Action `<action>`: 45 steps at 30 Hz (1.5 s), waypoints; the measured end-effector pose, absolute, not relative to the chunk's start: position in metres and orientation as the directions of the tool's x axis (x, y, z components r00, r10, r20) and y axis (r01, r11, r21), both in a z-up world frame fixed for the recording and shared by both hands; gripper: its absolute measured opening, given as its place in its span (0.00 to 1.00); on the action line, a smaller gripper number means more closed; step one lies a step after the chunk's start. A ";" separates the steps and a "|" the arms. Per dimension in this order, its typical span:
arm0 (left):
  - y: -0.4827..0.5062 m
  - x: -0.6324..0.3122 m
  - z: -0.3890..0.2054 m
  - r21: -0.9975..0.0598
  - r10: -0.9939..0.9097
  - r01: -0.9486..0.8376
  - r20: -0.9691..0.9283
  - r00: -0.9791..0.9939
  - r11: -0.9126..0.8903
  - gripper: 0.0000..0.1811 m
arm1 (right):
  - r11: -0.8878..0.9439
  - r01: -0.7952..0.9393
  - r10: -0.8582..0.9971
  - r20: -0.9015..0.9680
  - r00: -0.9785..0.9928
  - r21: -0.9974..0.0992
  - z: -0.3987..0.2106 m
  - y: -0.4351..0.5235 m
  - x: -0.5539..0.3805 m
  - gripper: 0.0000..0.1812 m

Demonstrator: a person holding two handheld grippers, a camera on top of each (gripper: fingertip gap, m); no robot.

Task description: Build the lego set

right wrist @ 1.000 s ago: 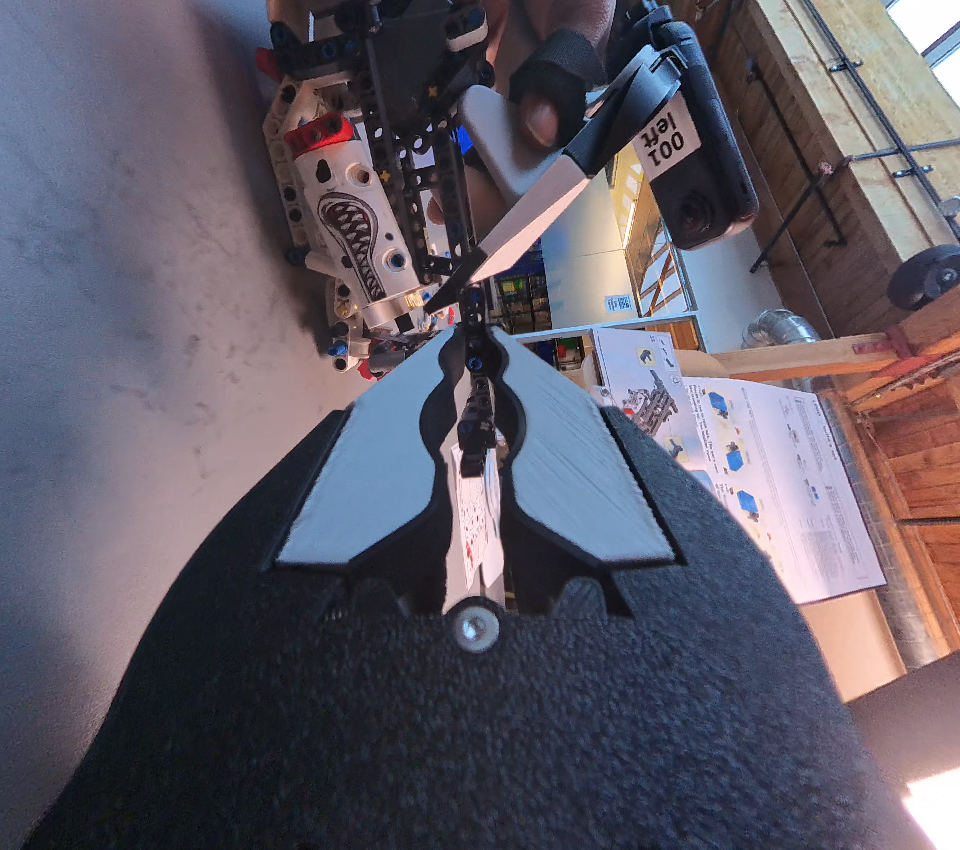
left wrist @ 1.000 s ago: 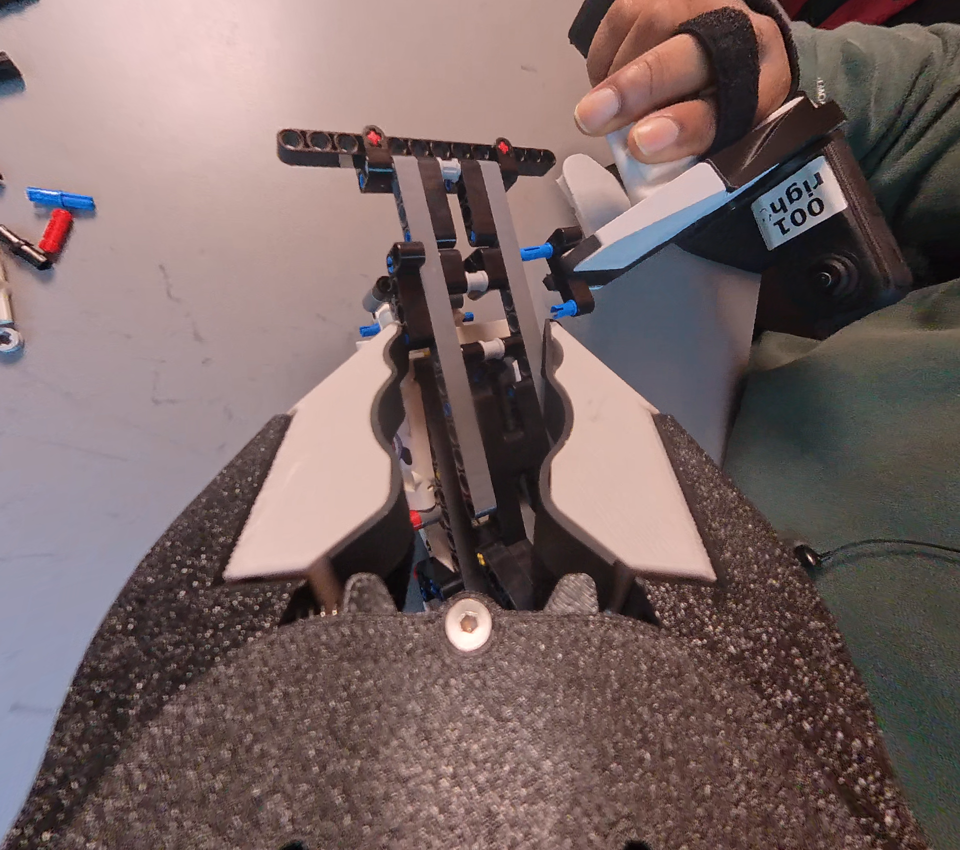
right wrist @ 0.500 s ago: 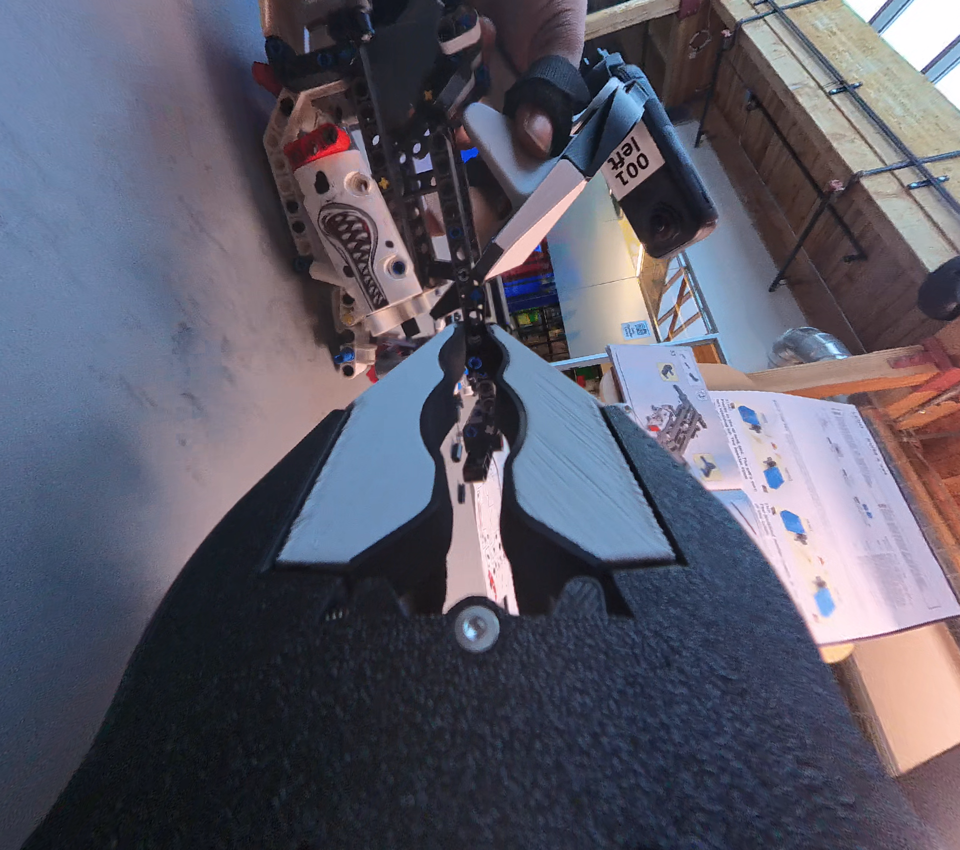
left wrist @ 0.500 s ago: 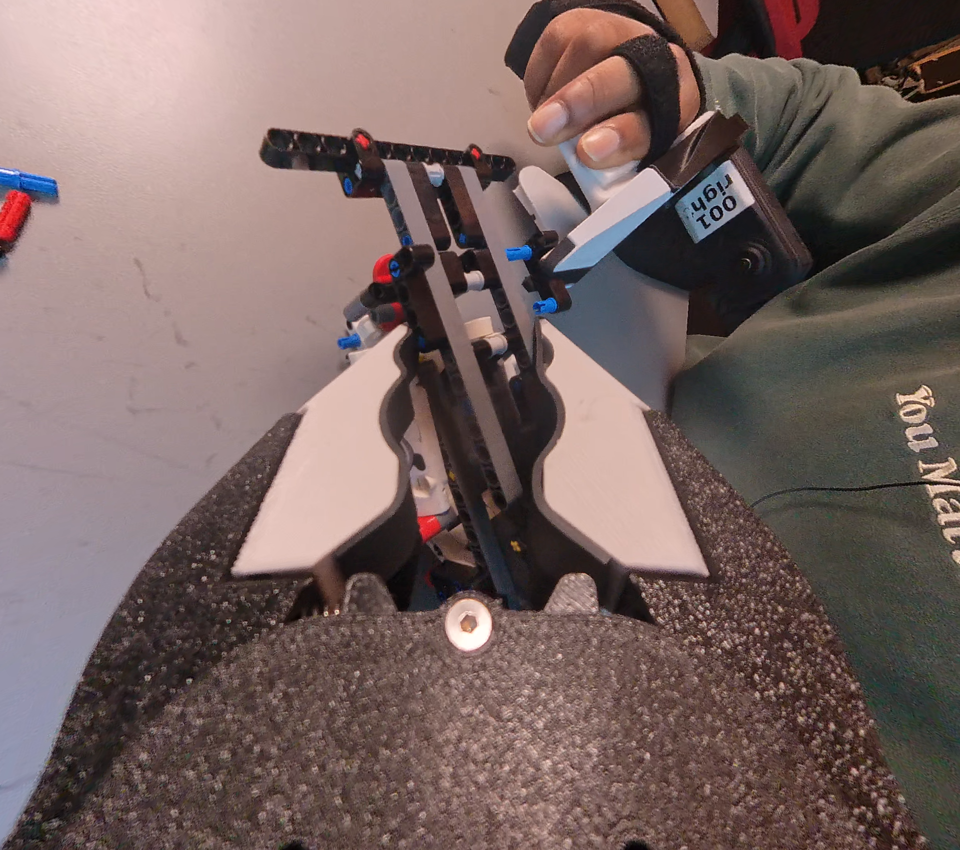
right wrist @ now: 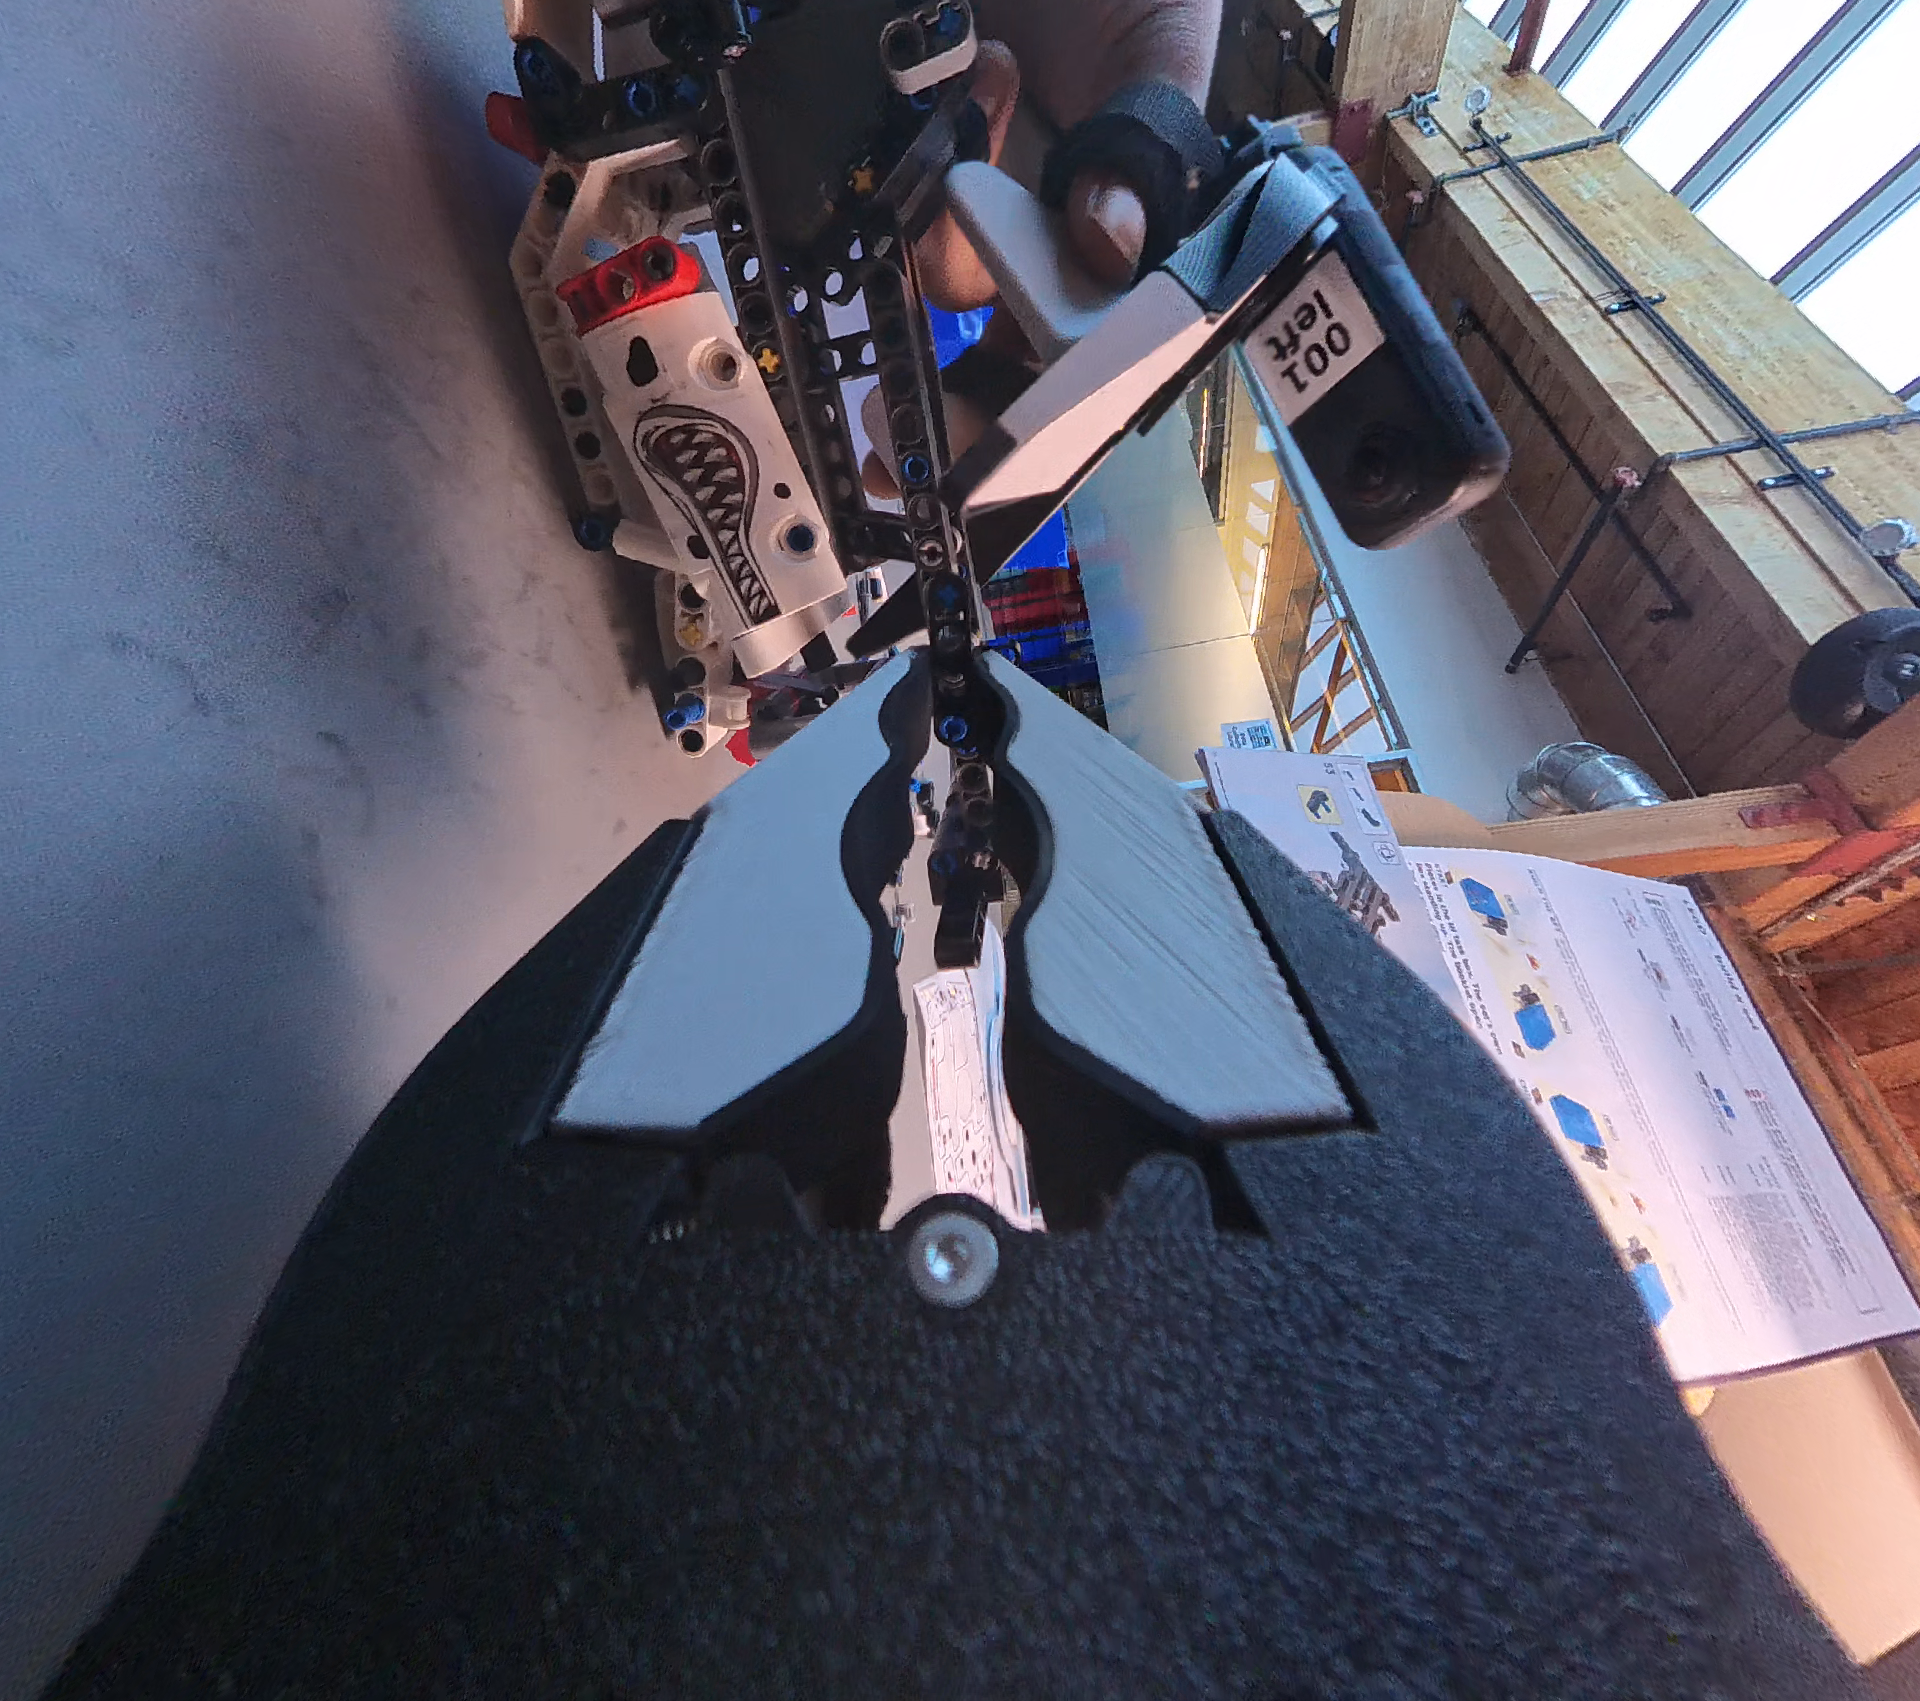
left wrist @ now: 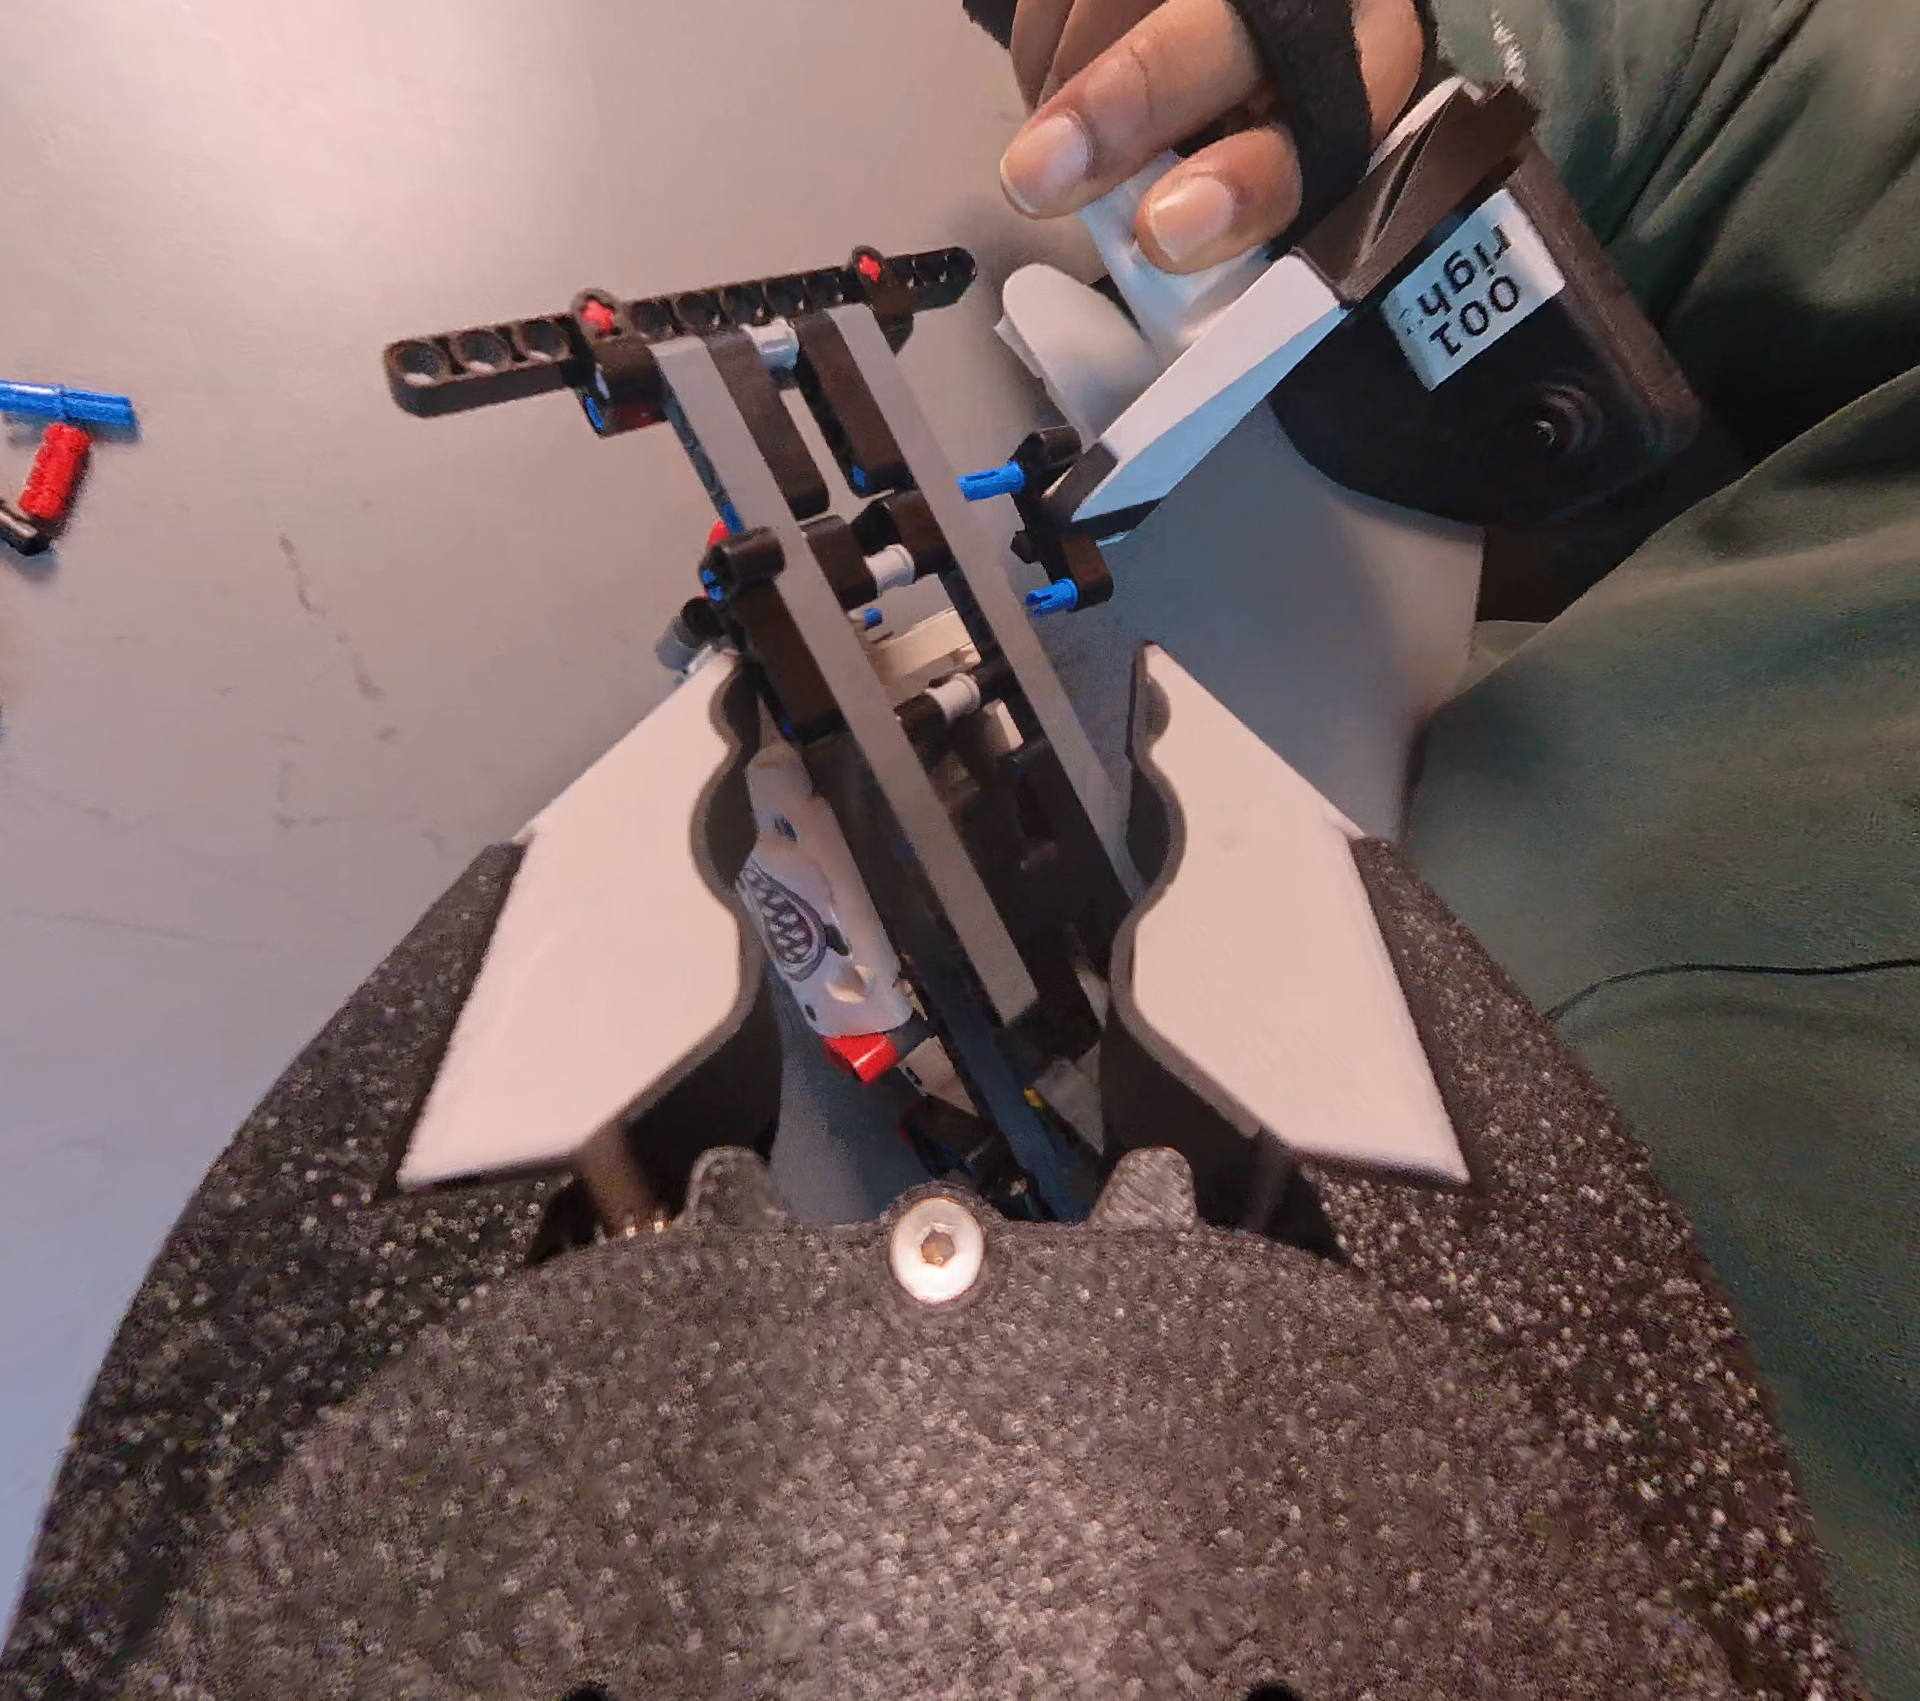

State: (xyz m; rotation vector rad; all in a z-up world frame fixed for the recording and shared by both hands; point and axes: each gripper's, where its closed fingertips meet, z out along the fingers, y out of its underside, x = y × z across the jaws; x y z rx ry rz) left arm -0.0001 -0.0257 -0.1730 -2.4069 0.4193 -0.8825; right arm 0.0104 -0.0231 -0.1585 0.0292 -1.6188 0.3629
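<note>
My left gripper (left wrist: pixel 930 664) is shut on the lego model (left wrist: pixel 831 571), a black and grey beam frame topped by a long black cross beam (left wrist: pixel 675 332). A white shark-mouth part (left wrist: pixel 800 913) shows between the fingers. The model leans to the left. My right gripper (left wrist: pixel 1091 508) comes in from the upper right, shut on a small black connector with blue pins (left wrist: pixel 1060 529), held against the frame's right side. In the right wrist view my right gripper (right wrist: pixel 951 664) pinches that black connector (right wrist: pixel 961 820) edge-on, below the model (right wrist: pixel 717 467) and the left gripper's finger (right wrist: pixel 1091 404).
Loose parts lie on the grey table at the left: a blue axle (left wrist: pixel 62 404) and a red piece (left wrist: pixel 52 472). A hand (left wrist: pixel 1143 93) and a green sleeve (left wrist: pixel 1662 716) fill the right. An open instruction booklet (right wrist: pixel 1558 1080) lies beyond the right gripper. About 11 cm separates my left fingertips from the red piece (left wrist: pixel 52 472).
The model has tilted in my left gripper, its top leaning left, and the shark-mouth part has come into view. My right gripper has kept the black connector at the frame's right side.
</note>
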 end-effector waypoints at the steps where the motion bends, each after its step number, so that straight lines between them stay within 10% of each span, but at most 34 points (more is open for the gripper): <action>1: -0.026 0.001 -0.176 -0.568 -0.455 -0.141 0.461 0.762 -0.811 0.41 | 0.945 -0.244 0.201 0.975 -0.089 -0.217 -0.158 -0.024 0.010 0.04; 45: -0.034 0.014 -0.182 -0.559 -0.561 -0.242 0.516 0.648 -0.793 0.30 | 0.896 -0.370 0.235 0.969 -0.075 -0.246 -0.158 -0.025 0.014 0.04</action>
